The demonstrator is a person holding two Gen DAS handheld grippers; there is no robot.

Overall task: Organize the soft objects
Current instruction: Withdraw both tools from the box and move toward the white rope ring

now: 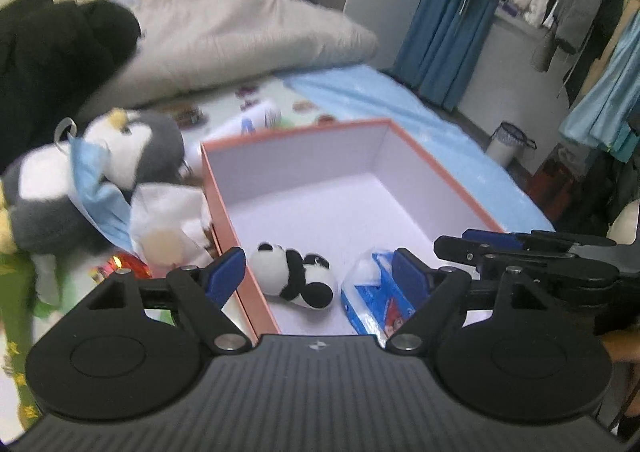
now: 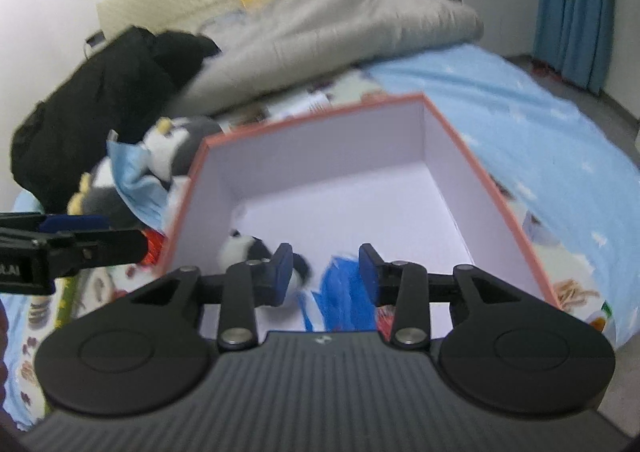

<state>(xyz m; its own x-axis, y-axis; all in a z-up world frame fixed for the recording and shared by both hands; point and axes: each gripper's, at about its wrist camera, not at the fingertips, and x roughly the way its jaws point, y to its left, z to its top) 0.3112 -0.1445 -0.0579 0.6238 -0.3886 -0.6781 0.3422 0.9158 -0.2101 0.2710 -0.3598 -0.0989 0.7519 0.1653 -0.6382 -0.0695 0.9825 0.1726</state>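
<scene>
1. We hold the left gripper [image 1: 318, 272] at the near edge of the box [image 1: 420, 156], its blue fingers spread wide with nothing between them.
2. We hold the right gripper [image 2: 325, 272] over the same near edge, its fingers parted a moderate way and empty; from the left camera it shows side-on at the right edge [image 1: 472, 248], and there we cannot tell its gap.
3. Inside the box, on the near floor, a small panda toy [image 1: 298, 276] lies on its side, and a blue tissue pack [image 1: 372, 296] lies just beside it to the right.
4. Outside the box's left wall, a grey-and-white penguin toy [image 1: 132, 144] leans among a blue cloth [image 1: 102, 196] and a white soft item [image 1: 168, 212].
5. Farther back, a black garment [image 1: 56, 48] and a grey quilt [image 1: 240, 32] lie piled on the bed.
</scene>
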